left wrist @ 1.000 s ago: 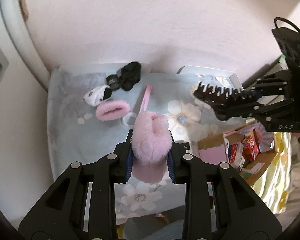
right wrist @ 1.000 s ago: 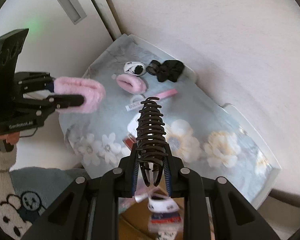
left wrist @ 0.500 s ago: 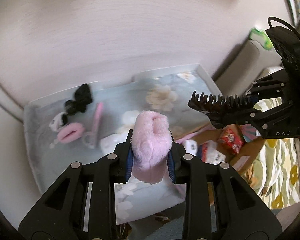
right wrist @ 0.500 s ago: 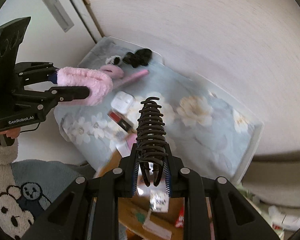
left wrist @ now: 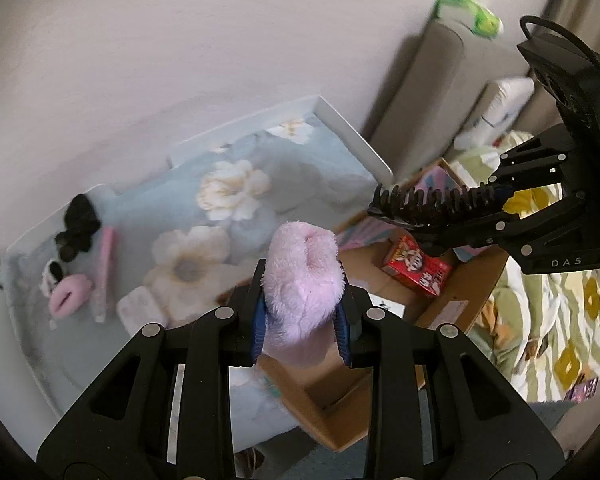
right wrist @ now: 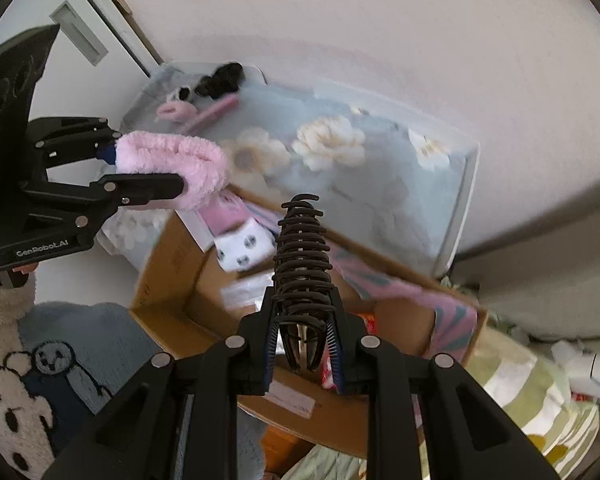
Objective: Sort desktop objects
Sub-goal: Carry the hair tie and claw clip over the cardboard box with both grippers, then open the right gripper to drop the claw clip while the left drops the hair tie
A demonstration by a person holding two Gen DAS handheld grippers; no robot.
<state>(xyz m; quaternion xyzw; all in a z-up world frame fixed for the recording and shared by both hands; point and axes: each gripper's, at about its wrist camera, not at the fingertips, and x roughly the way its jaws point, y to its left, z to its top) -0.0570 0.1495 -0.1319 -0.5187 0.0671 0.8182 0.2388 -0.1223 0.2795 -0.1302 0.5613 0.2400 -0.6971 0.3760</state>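
My left gripper [left wrist: 302, 312] is shut on a fluffy pink hair clip [left wrist: 304, 276], seen from the side as the same pink clip [right wrist: 172, 162] in the right wrist view. My right gripper [right wrist: 303, 344] is shut on a long black claw hair clip [right wrist: 302, 256], which shows as a black clip [left wrist: 428, 206] in the left wrist view. Both are held in the air over an open cardboard box [right wrist: 168, 268] beside the floral-covered table [right wrist: 380, 184]. On the table's far end lie a smaller pink clip [left wrist: 69, 294], a black scrunchie [left wrist: 78, 224] and a pink comb [left wrist: 105, 264].
The box [left wrist: 476, 276] holds a red packet [left wrist: 416, 266], a white spotted item [right wrist: 244, 248] and pink cards. A white case [left wrist: 140, 308] lies on the table. A yellow-green quilt [left wrist: 560, 340] spreads at the right, a sofa arm [left wrist: 432, 92] behind. A plush sleeve [right wrist: 8, 392] shows lower left.
Both grippers have swung sideways from above the table to above the cardboard box, each keeping its clip. The table's small items now lie farther away at the left.
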